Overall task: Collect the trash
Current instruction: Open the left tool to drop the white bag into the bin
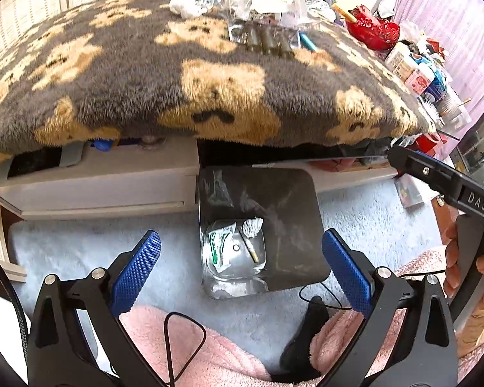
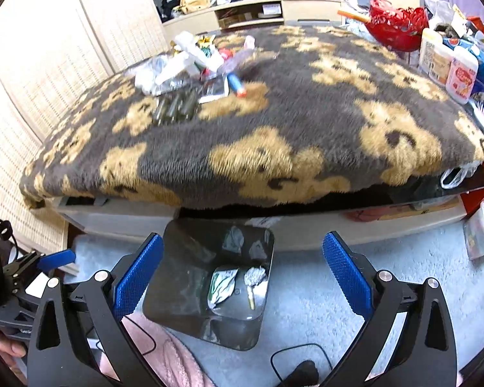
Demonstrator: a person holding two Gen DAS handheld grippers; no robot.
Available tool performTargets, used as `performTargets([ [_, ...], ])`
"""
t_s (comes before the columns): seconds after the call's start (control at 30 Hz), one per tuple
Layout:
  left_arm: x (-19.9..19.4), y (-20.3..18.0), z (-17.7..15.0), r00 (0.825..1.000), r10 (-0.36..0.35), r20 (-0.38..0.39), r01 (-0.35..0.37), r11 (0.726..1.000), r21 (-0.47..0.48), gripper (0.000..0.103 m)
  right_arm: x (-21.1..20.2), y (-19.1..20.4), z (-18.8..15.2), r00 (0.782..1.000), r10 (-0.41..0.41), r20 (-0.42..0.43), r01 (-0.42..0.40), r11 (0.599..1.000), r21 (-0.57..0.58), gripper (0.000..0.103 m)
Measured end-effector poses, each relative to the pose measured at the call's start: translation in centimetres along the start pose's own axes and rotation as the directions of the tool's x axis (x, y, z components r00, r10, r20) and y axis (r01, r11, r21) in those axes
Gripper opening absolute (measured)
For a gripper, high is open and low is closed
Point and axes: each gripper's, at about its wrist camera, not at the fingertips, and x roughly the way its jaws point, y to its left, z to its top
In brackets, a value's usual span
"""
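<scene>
Left gripper (image 1: 241, 271) and right gripper (image 2: 243, 272) above bin (image 1: 293, 200), jaws wide apart, empty. Wrapper (image 1: 221, 245), tissue (image 1: 252, 226) inside bin.

Ahead of your grippers you have a grey blanket with tan bears (image 1: 216, 96) draped over a low white table (image 1: 93, 187). Off to the right stands a red basket (image 2: 397, 22) beside white bottles (image 2: 461, 74), and pale blue carpet (image 2: 306, 306) lies below.

Trash pile (image 2: 196, 71) on blanket (image 2: 306, 122) motion-blurred.
</scene>
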Motion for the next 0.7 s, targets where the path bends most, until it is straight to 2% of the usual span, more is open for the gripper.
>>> performTargets([
  [0.3,-1.2,-0.1,2.7,0.998,0.016,0.059,-0.017,1.0,0.018,0.095,-0.4,0.0,3.7,0.998,0.004,0.068,-0.005,1.0,0.002,0.099],
  [0.57,-1.9,1.4,8.6,0.988,0.065,0.139,-0.065,0.998,0.0,0.095,0.1,1.7,8.8,0.988,0.033,0.149,-0.029,0.999,-0.027,0.098],
  [0.7,-1.8,2.1,11.4,0.982,0.081,0.171,-0.08,0.997,-0.014,0.095,1.1,2.0,11.3,0.984,0.065,0.165,-0.061,0.998,-0.024,0.09],
])
